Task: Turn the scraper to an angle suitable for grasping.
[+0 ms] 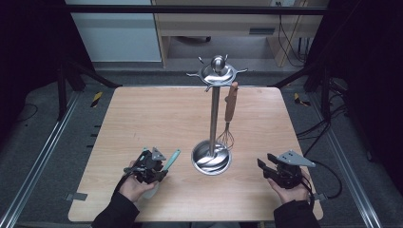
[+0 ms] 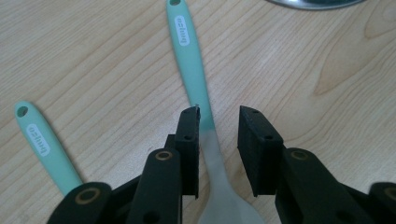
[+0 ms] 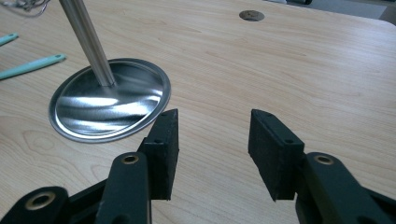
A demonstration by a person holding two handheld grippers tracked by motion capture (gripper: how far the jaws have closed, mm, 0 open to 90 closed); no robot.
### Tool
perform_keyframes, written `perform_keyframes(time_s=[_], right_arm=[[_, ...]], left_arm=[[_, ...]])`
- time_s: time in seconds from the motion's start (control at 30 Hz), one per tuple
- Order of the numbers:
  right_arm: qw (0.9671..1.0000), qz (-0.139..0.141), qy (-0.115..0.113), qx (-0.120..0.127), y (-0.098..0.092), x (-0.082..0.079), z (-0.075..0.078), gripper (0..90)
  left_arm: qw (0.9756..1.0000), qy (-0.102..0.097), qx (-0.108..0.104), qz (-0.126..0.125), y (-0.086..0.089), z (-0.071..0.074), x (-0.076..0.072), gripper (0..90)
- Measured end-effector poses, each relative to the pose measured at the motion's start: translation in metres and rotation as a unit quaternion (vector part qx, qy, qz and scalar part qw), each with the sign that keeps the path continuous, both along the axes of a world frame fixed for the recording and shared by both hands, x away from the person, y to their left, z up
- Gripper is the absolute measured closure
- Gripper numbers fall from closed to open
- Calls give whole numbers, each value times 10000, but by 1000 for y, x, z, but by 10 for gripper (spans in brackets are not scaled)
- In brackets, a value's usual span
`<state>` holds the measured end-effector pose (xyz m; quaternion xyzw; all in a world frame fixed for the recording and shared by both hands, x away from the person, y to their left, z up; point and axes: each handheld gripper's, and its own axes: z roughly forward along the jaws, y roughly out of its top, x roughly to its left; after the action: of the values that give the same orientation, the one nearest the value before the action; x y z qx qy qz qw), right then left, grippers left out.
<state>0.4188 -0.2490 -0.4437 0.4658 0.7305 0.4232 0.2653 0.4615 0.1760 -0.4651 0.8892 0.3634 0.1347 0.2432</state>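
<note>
Two teal-handled utensils lie on the wooden table (image 1: 142, 114). In the left gripper view one utensil (image 2: 191, 70) runs up between the jaws, its grey neck under them. The second utensil (image 2: 44, 147) lies apart at the left. My left gripper (image 2: 219, 116) straddles the first utensil's neck: the left pad is at its edge and the right pad stands off with a gap, so it is open. From above, that gripper (image 1: 160, 175) sits at the front left with the teal handle (image 1: 172, 159) sticking out. My right gripper (image 1: 263, 167) (image 3: 215, 119) rests open and empty at the front right.
A steel utensil stand (image 1: 211, 159) with a round base, a tall pole and a hooked top (image 1: 217, 71) stands mid-table. A wooden-handled whisk (image 1: 230, 107) hangs from one hook. The stand's base (image 3: 109, 100) lies just left of my right gripper.
</note>
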Motion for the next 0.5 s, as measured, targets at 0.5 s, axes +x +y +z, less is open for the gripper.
perform_keyframes(time_s=[0.5], right_arm=[[10000, -21, 27, 67, -1, 0, 1, 542]], left_arm=[[9993, 128, 204, 303, -3, -11, 5, 781]])
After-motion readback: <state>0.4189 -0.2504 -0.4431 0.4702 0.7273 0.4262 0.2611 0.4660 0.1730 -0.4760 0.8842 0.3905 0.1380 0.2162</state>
